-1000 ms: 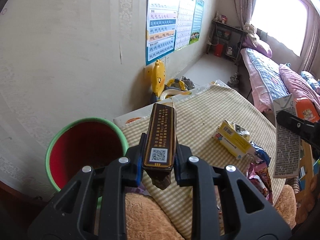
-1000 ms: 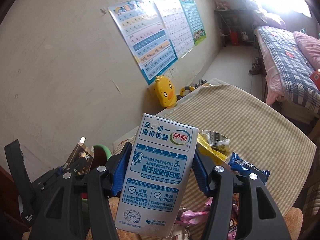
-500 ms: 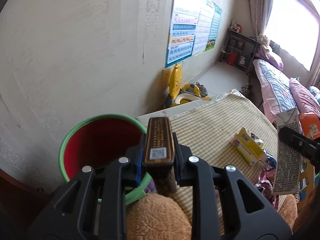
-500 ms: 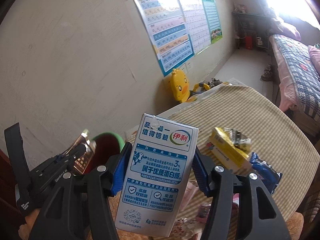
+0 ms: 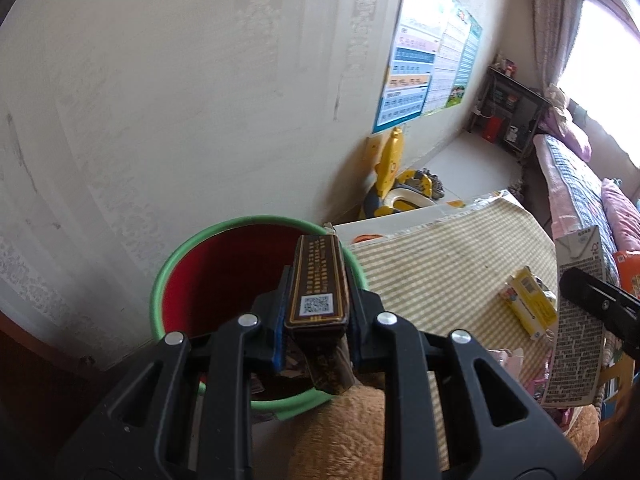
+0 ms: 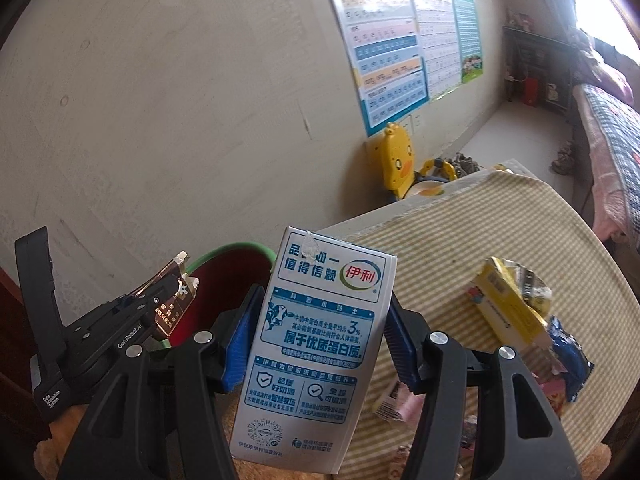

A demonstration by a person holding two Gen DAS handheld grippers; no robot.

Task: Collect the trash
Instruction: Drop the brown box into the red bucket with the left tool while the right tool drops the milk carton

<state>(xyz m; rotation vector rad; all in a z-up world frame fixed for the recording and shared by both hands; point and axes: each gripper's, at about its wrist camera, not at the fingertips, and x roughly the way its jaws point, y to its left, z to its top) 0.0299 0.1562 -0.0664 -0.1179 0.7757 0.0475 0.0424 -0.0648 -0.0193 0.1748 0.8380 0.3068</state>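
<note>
My left gripper (image 5: 317, 316) is shut on a brown and gold cigarette pack (image 5: 318, 286) and holds it over the near rim of a red bin with a green rim (image 5: 208, 280). My right gripper (image 6: 316, 340) is shut on a white and blue milk carton (image 6: 320, 344), held upright just right of the bin (image 6: 232, 272). The left gripper with its pack (image 6: 168, 308) shows at the left of the right wrist view. The carton (image 5: 576, 320) shows at the right edge of the left wrist view.
A checked tablecloth (image 6: 500, 248) covers the table. On it lie a yellow box (image 6: 508, 308), a blue wrapper (image 6: 568, 356) and pink wrappers (image 6: 404, 404). A yellow duck toy (image 6: 396, 164) stands by the wall. A bed (image 5: 580, 188) lies at the right.
My left gripper has swung left with the cigarette pack, from over the table to over the bin. My right gripper has followed left with the carton, nearer the bin.
</note>
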